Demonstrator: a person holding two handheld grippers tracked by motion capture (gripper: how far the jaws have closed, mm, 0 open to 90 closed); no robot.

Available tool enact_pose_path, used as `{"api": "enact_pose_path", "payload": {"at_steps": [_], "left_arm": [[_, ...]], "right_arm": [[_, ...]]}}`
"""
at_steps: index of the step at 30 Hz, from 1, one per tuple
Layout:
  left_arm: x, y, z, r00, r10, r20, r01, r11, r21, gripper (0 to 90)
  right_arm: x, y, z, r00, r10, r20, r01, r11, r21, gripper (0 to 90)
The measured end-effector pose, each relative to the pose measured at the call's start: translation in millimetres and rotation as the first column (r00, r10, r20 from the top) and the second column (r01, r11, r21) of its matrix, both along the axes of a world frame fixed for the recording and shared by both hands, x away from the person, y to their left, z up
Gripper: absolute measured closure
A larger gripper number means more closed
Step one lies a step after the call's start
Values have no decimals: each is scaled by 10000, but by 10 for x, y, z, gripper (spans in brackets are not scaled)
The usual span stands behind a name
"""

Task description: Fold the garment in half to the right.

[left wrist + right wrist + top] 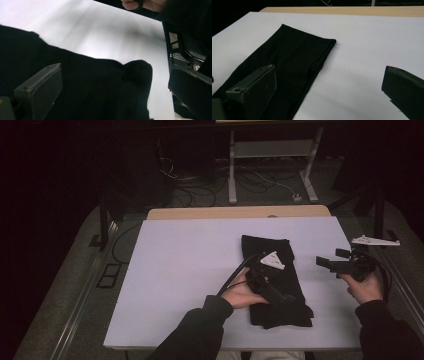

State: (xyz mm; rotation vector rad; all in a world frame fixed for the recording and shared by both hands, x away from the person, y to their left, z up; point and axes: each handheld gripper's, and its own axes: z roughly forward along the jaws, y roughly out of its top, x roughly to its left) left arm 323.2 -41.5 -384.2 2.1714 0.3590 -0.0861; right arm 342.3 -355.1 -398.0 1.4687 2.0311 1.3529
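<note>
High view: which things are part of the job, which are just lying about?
In the job:
- black cloth, folded long on the white table
- left gripper, open over the cloth's near end
- right gripper, open, off to the cloth's right

Lying about:
- wooden board at the table's far edge
- cables on the floor
- white frame behind

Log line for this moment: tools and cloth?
left tool: open, over black cloth | right tool: open, beside cloth | cloth: folded, flat on white table
</note>
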Motion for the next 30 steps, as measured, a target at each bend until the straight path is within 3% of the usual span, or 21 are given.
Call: {"api": "enact_pose_path", "payload": {"at_steps": [18,30], "left_arm": [[42,392,27,9975,625,330,-620,9980,-159,0],[65,626,7,9940,1056,289,-1047,9940,-333,0]], "right_arm": [[-203,-23,-12,9998,111,134,-111,9999,-15,0],[-321,-43,-50,9998,157,106,-156,9998,-93,0]]}}
